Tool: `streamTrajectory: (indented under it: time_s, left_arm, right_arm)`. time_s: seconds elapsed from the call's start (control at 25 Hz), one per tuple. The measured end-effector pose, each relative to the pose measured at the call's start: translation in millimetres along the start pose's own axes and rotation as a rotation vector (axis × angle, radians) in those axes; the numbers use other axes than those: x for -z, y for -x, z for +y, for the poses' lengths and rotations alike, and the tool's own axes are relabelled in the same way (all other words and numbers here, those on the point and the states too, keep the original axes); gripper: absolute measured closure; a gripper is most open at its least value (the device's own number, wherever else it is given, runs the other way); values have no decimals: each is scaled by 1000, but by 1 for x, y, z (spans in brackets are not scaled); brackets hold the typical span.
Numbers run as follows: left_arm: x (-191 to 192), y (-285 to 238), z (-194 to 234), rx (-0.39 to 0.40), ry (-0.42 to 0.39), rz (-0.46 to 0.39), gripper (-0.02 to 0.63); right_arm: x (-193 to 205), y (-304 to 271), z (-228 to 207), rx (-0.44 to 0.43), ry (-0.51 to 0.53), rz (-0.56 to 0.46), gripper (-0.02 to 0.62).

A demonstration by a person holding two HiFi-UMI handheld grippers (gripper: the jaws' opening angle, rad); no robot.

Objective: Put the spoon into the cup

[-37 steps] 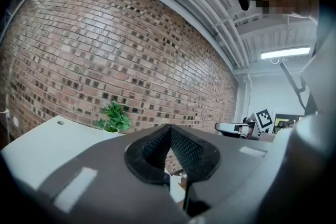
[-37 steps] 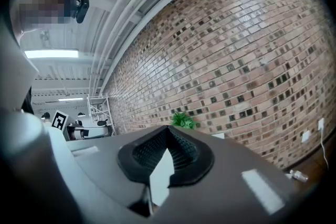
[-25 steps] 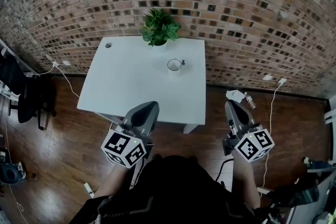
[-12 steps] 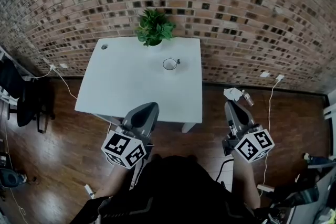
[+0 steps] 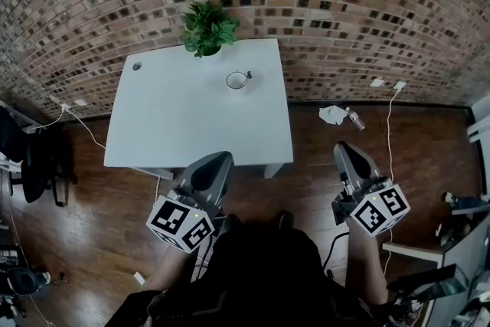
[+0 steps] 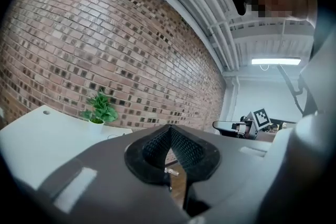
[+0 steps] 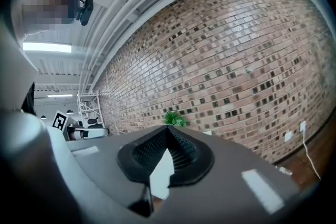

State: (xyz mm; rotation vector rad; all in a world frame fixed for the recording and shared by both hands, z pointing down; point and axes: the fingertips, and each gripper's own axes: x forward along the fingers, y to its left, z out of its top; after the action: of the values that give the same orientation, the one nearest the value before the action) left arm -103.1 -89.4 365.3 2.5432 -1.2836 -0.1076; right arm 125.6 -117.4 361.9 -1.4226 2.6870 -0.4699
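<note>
Both your grippers hang short of the white surface [image 5: 176,126], fingers closed on nothing: the left gripper [image 5: 217,158] at its 6 o'clock edge, the right gripper [image 5: 341,149] over the wood floor [image 5: 306,157] at 4 o'clock. The cup [image 5: 236,80] stands on the surface at 5 o'clock from the potted plant [image 5: 205,28]. What looks like the spoon [image 5: 248,75] shows at its 3 o'clock rim.

White cup [image 5: 235,80], upright on white table [image 5: 176,126] near its far right corner, spoon too small to tell
</note>
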Motion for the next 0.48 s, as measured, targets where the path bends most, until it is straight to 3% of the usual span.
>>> streamTrajectory:
  time_s: [0.16, 0.48]
  left_arm:
    - [8, -3, -14, 15, -25, 14, 614]
    - [21, -5, -97, -132, -26, -57, 614]
  right_arm:
    - [5, 19, 1, -9, 2, -18, 589]
    - [3, 78, -22, -180, 2, -8, 589]
